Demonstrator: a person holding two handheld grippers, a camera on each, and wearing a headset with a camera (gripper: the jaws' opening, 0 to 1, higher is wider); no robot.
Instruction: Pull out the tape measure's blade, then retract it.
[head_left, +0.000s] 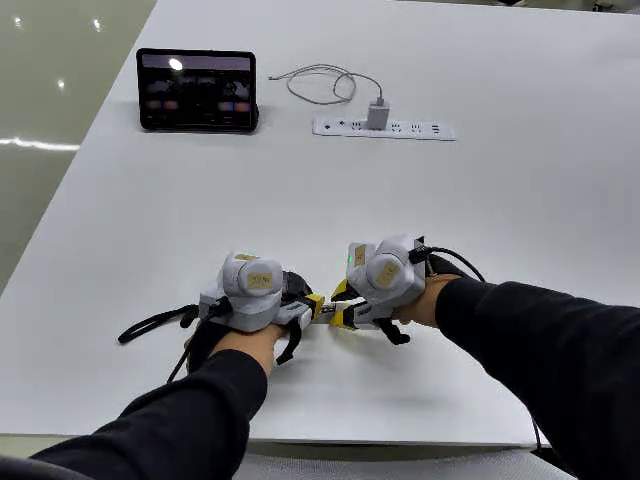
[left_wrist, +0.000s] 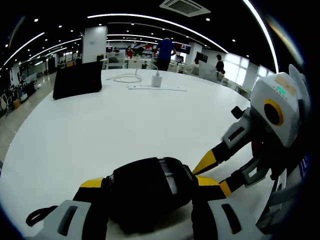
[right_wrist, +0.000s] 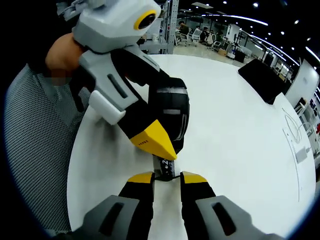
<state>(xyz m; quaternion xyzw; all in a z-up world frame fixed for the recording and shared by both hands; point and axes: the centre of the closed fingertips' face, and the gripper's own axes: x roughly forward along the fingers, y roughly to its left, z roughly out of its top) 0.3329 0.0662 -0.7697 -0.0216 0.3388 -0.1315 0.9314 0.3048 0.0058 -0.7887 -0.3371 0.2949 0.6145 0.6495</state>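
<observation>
The black tape measure case (left_wrist: 150, 192) sits between the yellow-tipped jaws of my left gripper (left_wrist: 150, 185), which is shut on it. In the head view both grippers meet near the front edge of the white table (head_left: 450, 200), the left gripper (head_left: 306, 304) facing the right gripper (head_left: 341, 304). My right gripper (right_wrist: 167, 178) is shut on the end of the blade (right_wrist: 165, 169), which shows a printed number. Only a short length of blade (head_left: 328, 312) spans the gap. The case (right_wrist: 172, 112) lies just beyond the right gripper's tips.
A dark tablet (head_left: 197, 89) stands at the back left. A white power strip (head_left: 383, 128) with a charger and a looped white cable (head_left: 320, 85) lies at the back centre. A black strap (head_left: 150, 322) trails left of the left gripper. The table's front edge is close.
</observation>
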